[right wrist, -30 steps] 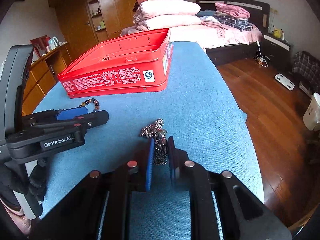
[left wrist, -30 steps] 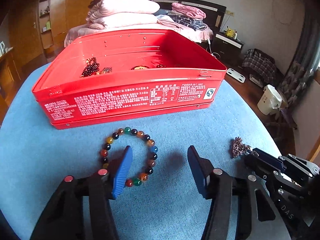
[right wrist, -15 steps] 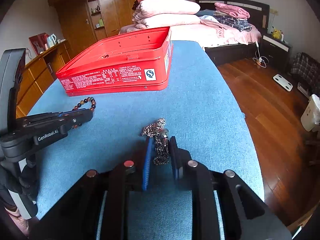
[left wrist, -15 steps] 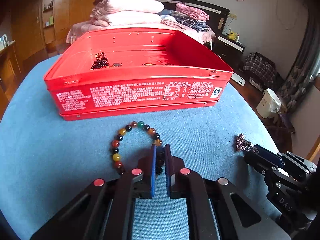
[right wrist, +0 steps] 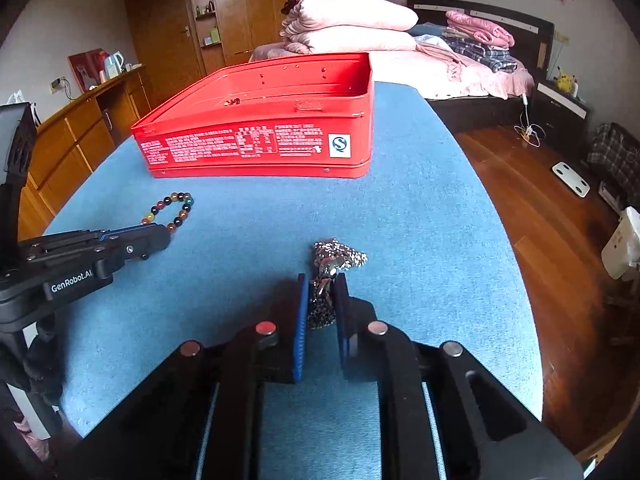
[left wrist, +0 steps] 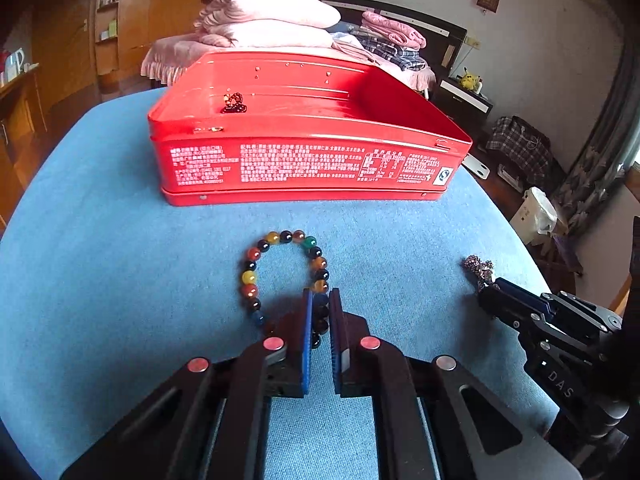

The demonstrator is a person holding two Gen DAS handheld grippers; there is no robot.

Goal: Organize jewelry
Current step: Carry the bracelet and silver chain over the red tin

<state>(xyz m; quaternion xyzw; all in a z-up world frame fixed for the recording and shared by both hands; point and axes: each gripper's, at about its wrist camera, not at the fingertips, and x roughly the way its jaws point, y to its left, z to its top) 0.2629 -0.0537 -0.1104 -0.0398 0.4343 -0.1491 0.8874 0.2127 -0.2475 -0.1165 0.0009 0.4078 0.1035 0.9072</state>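
A multicoloured bead bracelet [left wrist: 256, 264] lies on the blue tablecloth in front of an open red tin [left wrist: 304, 168]. My left gripper [left wrist: 319, 300] is shut on the bracelet's near right beads. The bracelet also shows in the right wrist view [right wrist: 172, 208]. My right gripper [right wrist: 322, 284] is shut on a sparkly silver jewelry piece [right wrist: 338, 256], which shows at the right of the left wrist view [left wrist: 478, 268]. A dark bead piece [left wrist: 234, 104] lies inside the tin.
The round table [right wrist: 440, 208] has a blue cloth and drops off to a wooden floor [right wrist: 520, 184] on the right. A bed with folded pink bedding [right wrist: 352, 28] stands behind the tin. A wooden cabinet [right wrist: 80, 132] is at the left.
My left gripper closed from wide open onto the bead bracelet and moved closer to the tin. My right gripper stayed shut on the silver piece.
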